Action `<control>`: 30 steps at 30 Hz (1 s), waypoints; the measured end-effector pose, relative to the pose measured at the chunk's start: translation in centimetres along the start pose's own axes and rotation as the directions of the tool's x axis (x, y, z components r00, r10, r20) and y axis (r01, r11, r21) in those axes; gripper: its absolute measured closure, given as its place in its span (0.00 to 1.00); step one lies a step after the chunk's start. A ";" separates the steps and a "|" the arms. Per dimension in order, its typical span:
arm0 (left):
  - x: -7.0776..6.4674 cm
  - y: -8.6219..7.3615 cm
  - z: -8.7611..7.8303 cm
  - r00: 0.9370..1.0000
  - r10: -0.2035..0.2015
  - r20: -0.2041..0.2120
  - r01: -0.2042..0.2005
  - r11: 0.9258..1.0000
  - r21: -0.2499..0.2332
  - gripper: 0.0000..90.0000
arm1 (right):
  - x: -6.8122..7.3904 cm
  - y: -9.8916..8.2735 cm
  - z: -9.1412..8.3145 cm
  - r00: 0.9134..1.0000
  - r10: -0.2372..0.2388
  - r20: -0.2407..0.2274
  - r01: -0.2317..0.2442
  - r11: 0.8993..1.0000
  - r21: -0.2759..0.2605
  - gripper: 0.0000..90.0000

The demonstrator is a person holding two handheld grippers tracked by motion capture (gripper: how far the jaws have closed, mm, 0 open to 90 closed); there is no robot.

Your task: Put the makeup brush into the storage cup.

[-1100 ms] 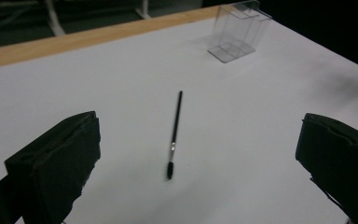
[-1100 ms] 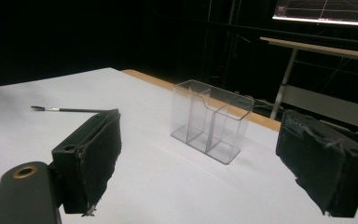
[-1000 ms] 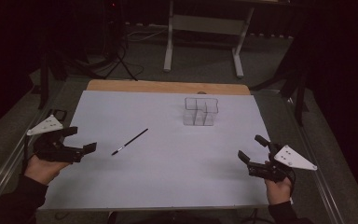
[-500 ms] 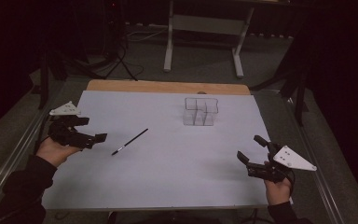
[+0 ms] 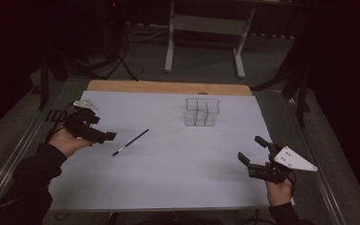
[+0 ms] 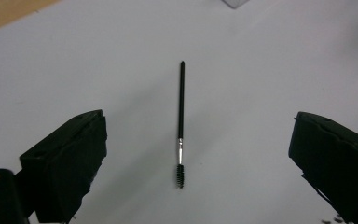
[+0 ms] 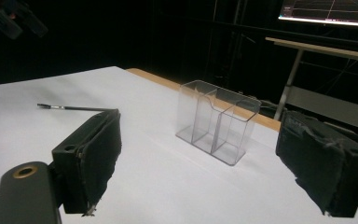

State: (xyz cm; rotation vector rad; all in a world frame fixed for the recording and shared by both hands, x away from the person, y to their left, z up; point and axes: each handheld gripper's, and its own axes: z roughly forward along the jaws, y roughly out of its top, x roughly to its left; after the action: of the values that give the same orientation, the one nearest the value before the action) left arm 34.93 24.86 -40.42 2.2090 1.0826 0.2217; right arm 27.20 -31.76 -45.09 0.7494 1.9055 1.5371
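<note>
Tool positions: the left tool (image 5: 104, 137) is hovering over the white tabletop (image 5: 168, 187) with its jaws standing wide and nothing between them, though they have just been closing a little. It is lining up on the brush (image 5: 130, 142), which is lying flat just beyond its tips. In the left gripper view the brush (image 6: 180, 126) is running lengthwise down the middle of the gap between the jaws, bristle end nearest; this alignment is probably serving a grasp across the thin handle. The right tool (image 5: 253, 154) is resting low at the near right of the sheet, jaws spread and empty, well apart from the brush and apparently waiting. It is facing the organizer (image 7: 218, 122), which is standing upright toward the far edge, right of centre (image 5: 201, 111); that placement is leaving its open top reachable from above, likely as the destination.

Brush appearance: it is showing a slim black handle tapering to a point, a short silvery ferrule, and a small dark spiral head like a lash wand. It is lying apart from the organizer, touching only the sheet. Being thin and flat on the surface, it is likely calling for a low, careful pinch.
</note>
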 end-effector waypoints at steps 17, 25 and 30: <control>-0.3 1.2 3.4 0.999 0.023 0.032 -0.028 0.986 0.167 0.20 | -0.1 -0.1 0.0 1.000 0.005 -0.003 -0.005 1.000 0.002 0.15; -0.4 1.5 5.5 0.998 0.031 0.060 -0.045 0.970 0.238 0.26 | -0.1 -0.1 0.1 1.000 -0.002 -0.007 0.002 1.000 0.002 0.15; 0.0 1.6 6.5 0.999 0.001 0.044 -0.012 0.966 0.257 0.33 | -0.1 -0.1 0.1 1.000 0.004 -0.006 -0.004 1.000 0.005 0.15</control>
State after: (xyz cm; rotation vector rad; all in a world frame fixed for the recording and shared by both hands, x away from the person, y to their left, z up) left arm 38.65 21.01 -44.38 2.4343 1.1336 0.0364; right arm 27.34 -31.82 -45.21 0.7517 1.9134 1.5390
